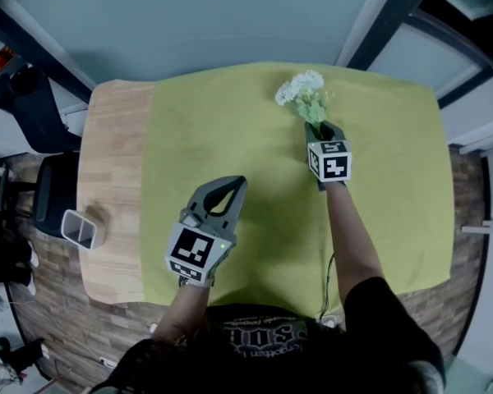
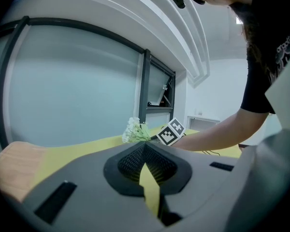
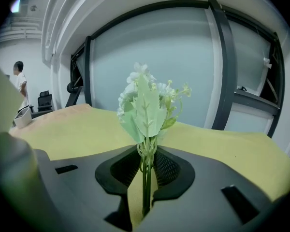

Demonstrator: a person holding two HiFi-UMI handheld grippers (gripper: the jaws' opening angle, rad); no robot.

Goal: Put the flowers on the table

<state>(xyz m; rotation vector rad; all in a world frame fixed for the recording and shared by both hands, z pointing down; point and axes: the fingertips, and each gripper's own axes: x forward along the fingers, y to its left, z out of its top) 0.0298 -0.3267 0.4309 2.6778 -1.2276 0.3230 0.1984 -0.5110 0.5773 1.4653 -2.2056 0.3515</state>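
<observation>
A small bunch of white flowers with pale green leaves (image 1: 304, 95) is over the far part of the yellow-green cloth (image 1: 230, 121). My right gripper (image 1: 321, 130) is shut on its stems, and the blooms point away from me. In the right gripper view the stems (image 3: 146, 178) run between the jaws and the flowers (image 3: 147, 98) stand out beyond them. I cannot tell whether the blooms touch the cloth. My left gripper (image 1: 232, 185) hovers over the near middle of the cloth, shut and holding nothing. Its view shows its own jaw tips (image 2: 145, 151), the flowers (image 2: 135, 131) and the right gripper's marker cube (image 2: 170, 132).
The cloth covers most of a wooden table (image 1: 115, 171), leaving a bare strip at the left. A small white two-compartment holder (image 1: 82, 229) stands at that left edge. A black chair (image 1: 53, 191) is beside the table. A glass wall lies beyond, with a person (image 3: 20, 81) far off.
</observation>
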